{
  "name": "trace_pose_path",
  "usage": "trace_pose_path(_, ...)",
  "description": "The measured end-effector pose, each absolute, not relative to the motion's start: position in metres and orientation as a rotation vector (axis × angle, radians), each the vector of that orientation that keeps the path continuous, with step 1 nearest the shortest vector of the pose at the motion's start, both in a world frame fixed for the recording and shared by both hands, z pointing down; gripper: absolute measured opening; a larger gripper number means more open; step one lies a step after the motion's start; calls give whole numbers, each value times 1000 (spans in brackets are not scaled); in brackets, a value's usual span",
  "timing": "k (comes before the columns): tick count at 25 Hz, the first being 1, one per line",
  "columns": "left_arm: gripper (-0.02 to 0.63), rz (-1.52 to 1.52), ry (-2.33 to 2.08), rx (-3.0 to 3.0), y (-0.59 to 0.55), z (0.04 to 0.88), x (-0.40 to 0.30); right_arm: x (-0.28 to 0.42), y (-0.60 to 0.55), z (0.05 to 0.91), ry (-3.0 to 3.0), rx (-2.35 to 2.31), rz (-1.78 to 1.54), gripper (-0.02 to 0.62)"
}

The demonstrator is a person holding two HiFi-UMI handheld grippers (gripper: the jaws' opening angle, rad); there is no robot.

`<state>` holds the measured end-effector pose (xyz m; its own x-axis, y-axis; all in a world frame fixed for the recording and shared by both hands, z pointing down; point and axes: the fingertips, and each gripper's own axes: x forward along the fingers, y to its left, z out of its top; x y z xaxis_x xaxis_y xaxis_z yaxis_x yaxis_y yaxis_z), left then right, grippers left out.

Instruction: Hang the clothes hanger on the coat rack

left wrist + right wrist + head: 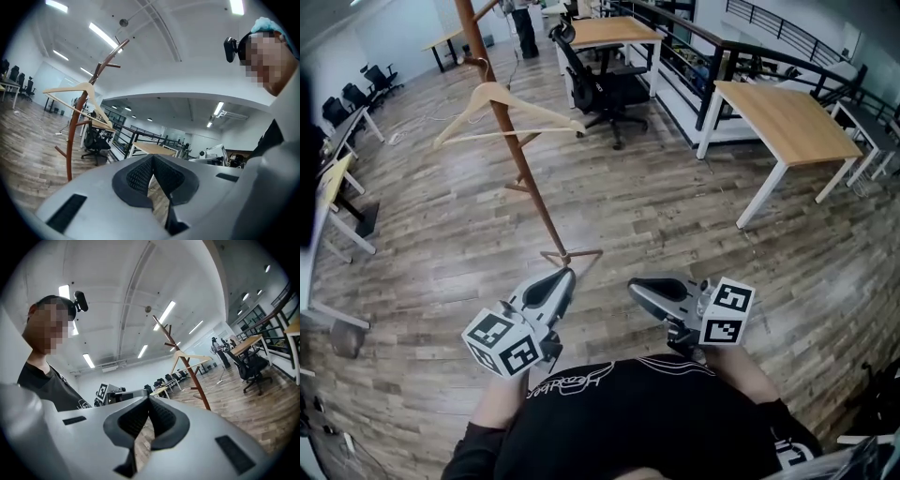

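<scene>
Our left tongs (562, 278) and right tongs (637, 287) closed, empty; hanger (495, 91) ahead looks light, rigid wood, so we'd grip a shoulder.

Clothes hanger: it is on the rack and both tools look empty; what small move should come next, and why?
Probably just lower both to rest. The clothes hanger already hangs from a branch of the coat rack, while the left tool and right tool are shut, empty and near the person's body, apart from the rack.
</scene>
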<state>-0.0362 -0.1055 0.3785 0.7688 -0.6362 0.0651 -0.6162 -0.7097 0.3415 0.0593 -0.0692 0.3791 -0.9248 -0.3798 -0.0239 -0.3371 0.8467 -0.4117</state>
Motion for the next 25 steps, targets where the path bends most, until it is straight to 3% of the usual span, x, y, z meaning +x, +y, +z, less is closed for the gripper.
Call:
trace_pose_path(10, 8, -141, -991, 2583, -74, 379, -109, -16, -38, 373, 2964, -500, -576, 38)
trace_pose_path(25, 8, -139, -1008, 2553, -58, 385, -145, -48, -26, 379, 2994, -507, -599, 38)
